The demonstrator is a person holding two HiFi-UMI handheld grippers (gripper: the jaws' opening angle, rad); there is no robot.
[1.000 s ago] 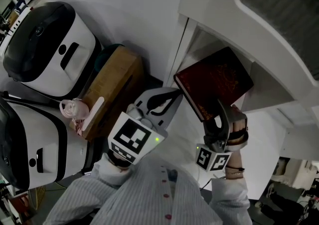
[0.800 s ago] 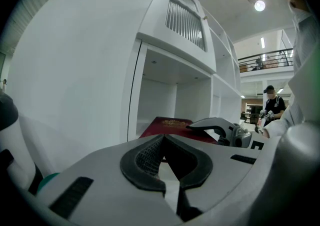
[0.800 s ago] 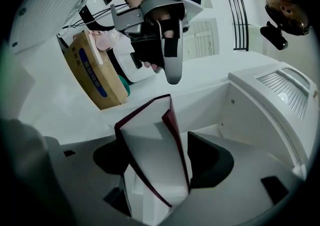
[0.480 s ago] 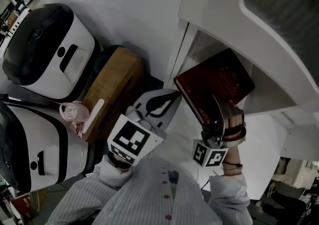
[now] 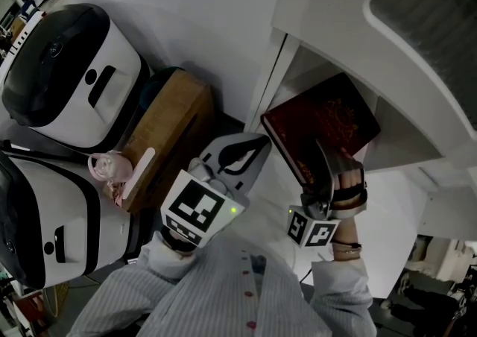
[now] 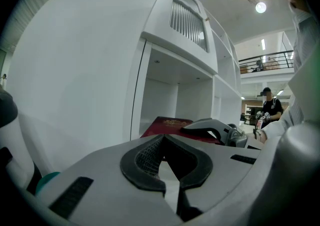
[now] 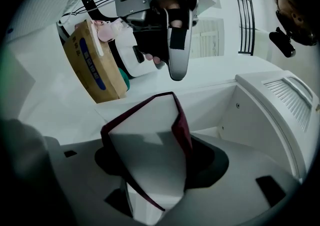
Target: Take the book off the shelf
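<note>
The book point(image 5: 320, 127) is leaning out of the white shelf point(image 5: 328, 0) at far right, while the right gripper point(image 5: 325, 168) is pinching its near edge. The left gripper point(image 5: 250, 147) is hovering just left, jaws pressed together, empty.

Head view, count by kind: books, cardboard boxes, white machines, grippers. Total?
Book: 1
Cardboard box: 1
White machines: 2
Grippers: 2 (left gripper, right gripper)
Total: 6
</note>
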